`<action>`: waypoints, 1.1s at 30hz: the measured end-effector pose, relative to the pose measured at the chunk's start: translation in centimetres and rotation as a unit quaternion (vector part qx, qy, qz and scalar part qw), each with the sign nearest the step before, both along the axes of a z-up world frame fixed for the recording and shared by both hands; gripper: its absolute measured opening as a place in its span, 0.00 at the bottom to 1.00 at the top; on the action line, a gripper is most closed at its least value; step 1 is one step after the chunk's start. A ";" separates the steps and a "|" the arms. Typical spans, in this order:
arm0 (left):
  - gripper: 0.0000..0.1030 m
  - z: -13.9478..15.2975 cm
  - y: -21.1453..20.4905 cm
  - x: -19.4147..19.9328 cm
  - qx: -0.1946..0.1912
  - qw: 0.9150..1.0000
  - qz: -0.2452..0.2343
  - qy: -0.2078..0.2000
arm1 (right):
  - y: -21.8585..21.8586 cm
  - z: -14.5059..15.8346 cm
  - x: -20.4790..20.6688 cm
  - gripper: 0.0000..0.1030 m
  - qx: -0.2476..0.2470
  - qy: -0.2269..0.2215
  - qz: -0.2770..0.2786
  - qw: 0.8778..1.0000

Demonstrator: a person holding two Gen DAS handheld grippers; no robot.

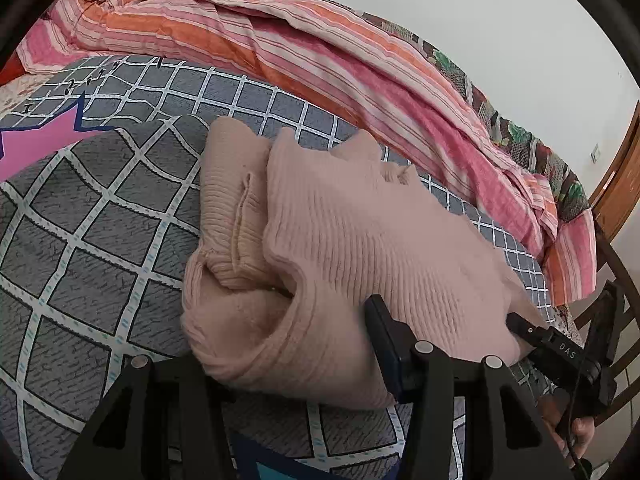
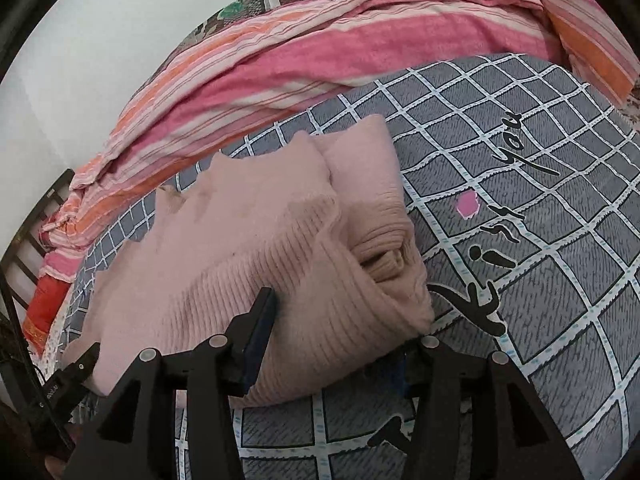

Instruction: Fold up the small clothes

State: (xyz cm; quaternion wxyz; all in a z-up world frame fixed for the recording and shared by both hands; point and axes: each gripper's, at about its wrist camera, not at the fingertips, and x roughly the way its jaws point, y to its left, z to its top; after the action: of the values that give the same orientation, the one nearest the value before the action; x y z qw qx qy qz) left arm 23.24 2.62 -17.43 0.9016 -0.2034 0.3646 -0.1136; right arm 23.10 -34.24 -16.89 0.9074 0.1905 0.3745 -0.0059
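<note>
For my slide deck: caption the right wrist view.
Right hand-held gripper straddling the near edge of a folded pink knit sweater on a grey checked bedcover.

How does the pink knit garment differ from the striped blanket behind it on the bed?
The pink knit garment is one plain pale colour with fine ribbing; the striped blanket carries pink, orange and white bands. The garment is a small bundle doubled over itself between both grippers; the blanket is far larger, bunched in a long ridge along the far side. The garment lies on the grey checked cover; the blanket runs along that cover's far edge. Both are soft, rumpled fabric.
</note>
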 end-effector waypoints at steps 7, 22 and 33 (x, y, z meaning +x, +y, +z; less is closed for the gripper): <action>0.48 0.0 -0.1 0.0 0.006 1.000 0.000 -0.002 | 0.0 -0.1 -0.1 0.48 -0.003 -0.003 0.000 1.000; 0.48 0.0 0.0 0.0 0.006 1.000 0.000 -0.002 | -0.1 0.0 -0.4 0.48 0.004 -0.006 -0.002 1.000; 0.48 0.1 0.0 0.2 0.004 1.000 0.000 -0.003 | -0.1 0.0 -0.4 0.48 0.004 -0.007 -0.001 1.000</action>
State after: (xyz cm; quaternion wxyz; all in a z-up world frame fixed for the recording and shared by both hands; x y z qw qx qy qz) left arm 23.39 2.64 -17.31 0.9033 -0.1992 0.3627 -0.1130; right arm 22.68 -34.36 -16.87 0.9091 0.1949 0.3681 -0.0044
